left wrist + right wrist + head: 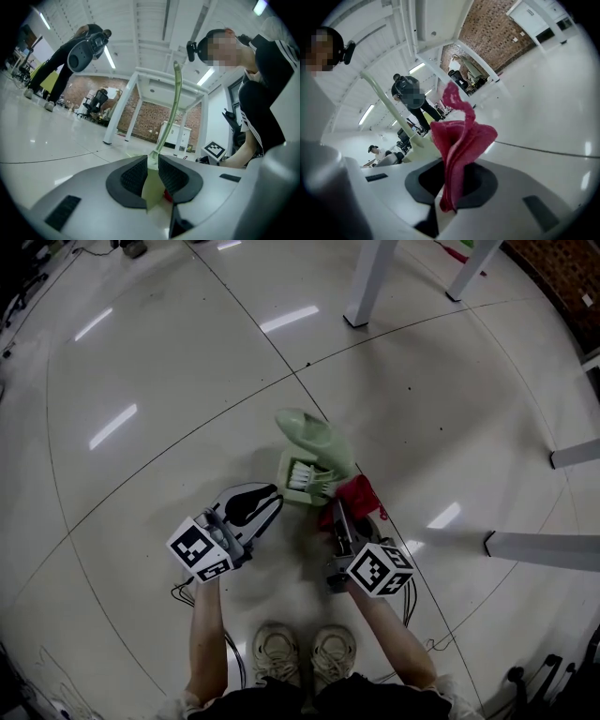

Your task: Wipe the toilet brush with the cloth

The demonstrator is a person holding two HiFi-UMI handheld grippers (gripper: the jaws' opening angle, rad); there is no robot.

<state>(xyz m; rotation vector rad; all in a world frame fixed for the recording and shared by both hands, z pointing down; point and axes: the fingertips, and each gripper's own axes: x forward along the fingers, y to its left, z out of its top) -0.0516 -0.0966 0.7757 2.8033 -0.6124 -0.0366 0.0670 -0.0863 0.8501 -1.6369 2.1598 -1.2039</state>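
Both grippers loaded over the glossy white tiled floor [187,381]: brush in the left, cloth in the right.

Person standing, both forearms stretched down and forward, white sneakers [305,652] below them. The left gripper [262,502] points roughly level, its dark ribbed fingers [133,176] clenched on a flat pale part of the pale-green plastic toilet brush [314,442]. The thin green stem [176,93] rises straight up from between the fingers. White bristles show just past the left fingertips in the head view. The right gripper [337,517] tilts slightly down, its fingers [426,180] clamped on the crumpled red cloth [461,140]. The cloth bunches out above and ahead of the right fingertips, with a short tail hanging behind the pads. The cloth [354,495] sits just beside the brush head, on its right; whether they touch is unclear. The two grippers are close together, side by side.
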